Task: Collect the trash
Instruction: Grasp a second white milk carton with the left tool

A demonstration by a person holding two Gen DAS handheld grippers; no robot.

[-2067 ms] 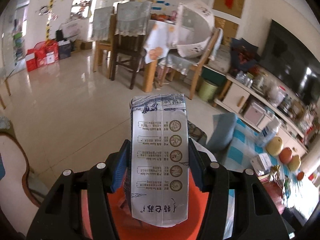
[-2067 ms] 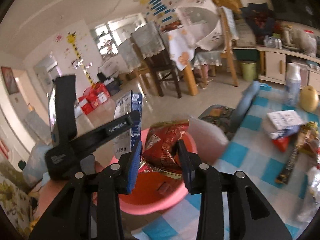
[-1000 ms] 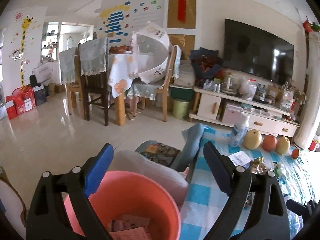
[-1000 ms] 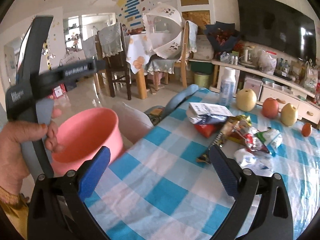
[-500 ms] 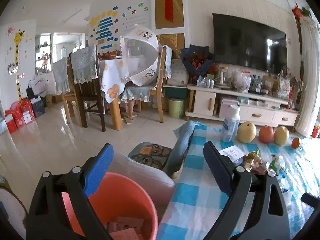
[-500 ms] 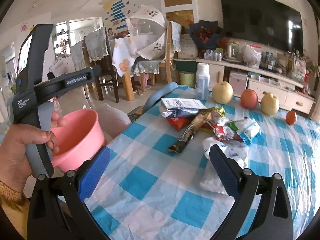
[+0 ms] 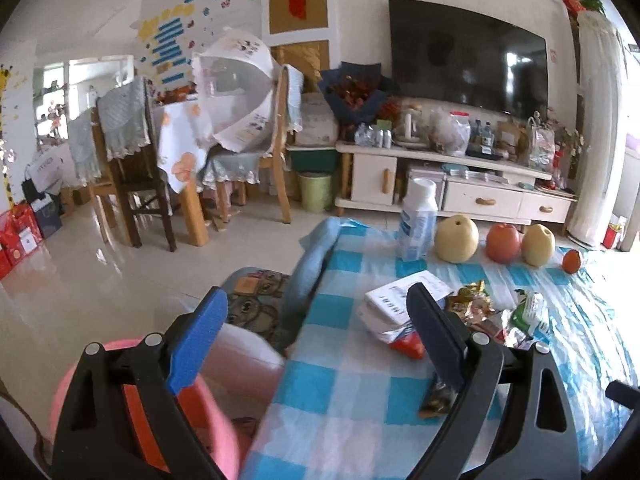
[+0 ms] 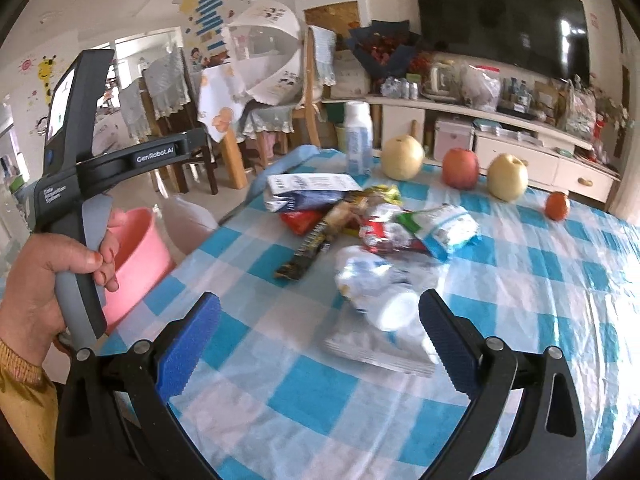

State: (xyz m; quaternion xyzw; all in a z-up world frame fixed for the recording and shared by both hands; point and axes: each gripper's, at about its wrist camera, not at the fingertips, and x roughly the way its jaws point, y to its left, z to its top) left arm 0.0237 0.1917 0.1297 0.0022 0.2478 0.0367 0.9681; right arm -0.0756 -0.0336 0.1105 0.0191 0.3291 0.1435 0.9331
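Note:
Both grippers stand open with nothing between their fingers. My left gripper (image 7: 316, 320) hangs over the table's left edge, with the pink bin (image 7: 224, 424) below its left finger. A white carton (image 7: 396, 304) and a red wrapper (image 7: 408, 346) lie just beyond its right finger. My right gripper (image 8: 320, 304) hovers over the checked tablecloth (image 8: 304, 396). Crumpled white wrappers (image 8: 372, 280) and a flat silver packet (image 8: 376, 350) lie between its fingertips and a little ahead. Behind them sits a pile of wrappers (image 8: 384, 228) with a long dark bar wrapper (image 8: 308, 252). The pink bin (image 8: 136, 248) stands left of the table.
A person's hand (image 8: 44, 288) holds the left gripper's handle (image 8: 120, 164) at the left. A white bottle (image 8: 358, 142), two pears (image 8: 402, 158), an apple (image 8: 460, 168) and a small orange fruit (image 8: 558, 206) stand along the table's far edge. Chairs and a TV cabinet lie beyond.
Two seconds ago each gripper held trash over the bin: a carton left, a red wrapper right. Both have since opened and swung right, from the bin to the trash pile.

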